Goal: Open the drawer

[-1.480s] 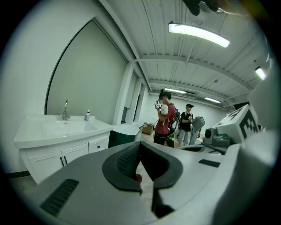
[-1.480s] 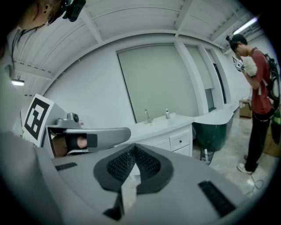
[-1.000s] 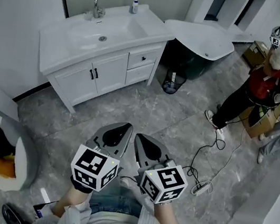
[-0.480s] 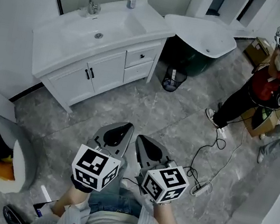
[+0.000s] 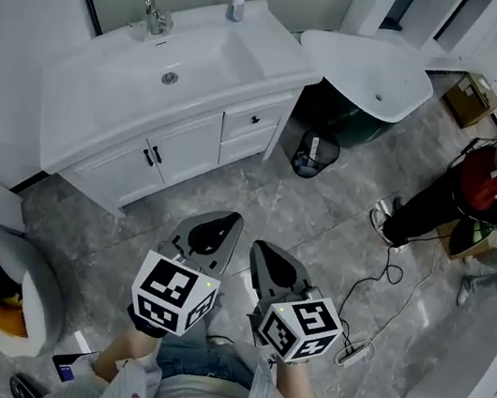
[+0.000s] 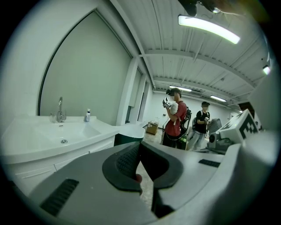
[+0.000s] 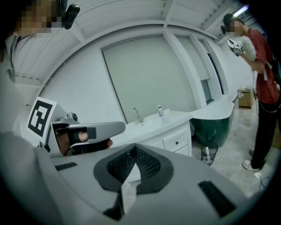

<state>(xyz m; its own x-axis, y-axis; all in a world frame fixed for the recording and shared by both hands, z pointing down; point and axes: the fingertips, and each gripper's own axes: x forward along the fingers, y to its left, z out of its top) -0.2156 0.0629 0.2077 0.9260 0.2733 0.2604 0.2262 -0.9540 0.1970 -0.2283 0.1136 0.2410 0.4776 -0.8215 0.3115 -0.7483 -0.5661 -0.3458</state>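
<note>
- Our left gripper point(image 5: 224, 222) and right gripper point(image 5: 264, 250) hang side by side close in front of us, each with its fingers closed tip to tip on nothing.
- Just ahead of the fingertips lies only grey floor point(image 5: 259, 195). To the right of the right fingers a cable point(image 5: 393, 284) and power strip point(image 5: 353, 353) trail across it, and we could trip on them if we step wide.
- Well ahead and slightly left of both finger pairs stands the white vanity point(image 5: 155, 81). The drawer point(image 5: 241, 123) sits shut at its right end, with a small dark knob point(image 5: 256, 120).
- Risks, as we judge them: closed fingers cannot take the knob, so arriving without parting them would only knock it. The knob is small and could slip out of a loose pinch. We could kick the bin point(image 5: 315, 152) just right of the drawer.
- Farthest off, to the right of the fingers, a person in red point(image 5: 495, 180) stands well apart from us.
</note>
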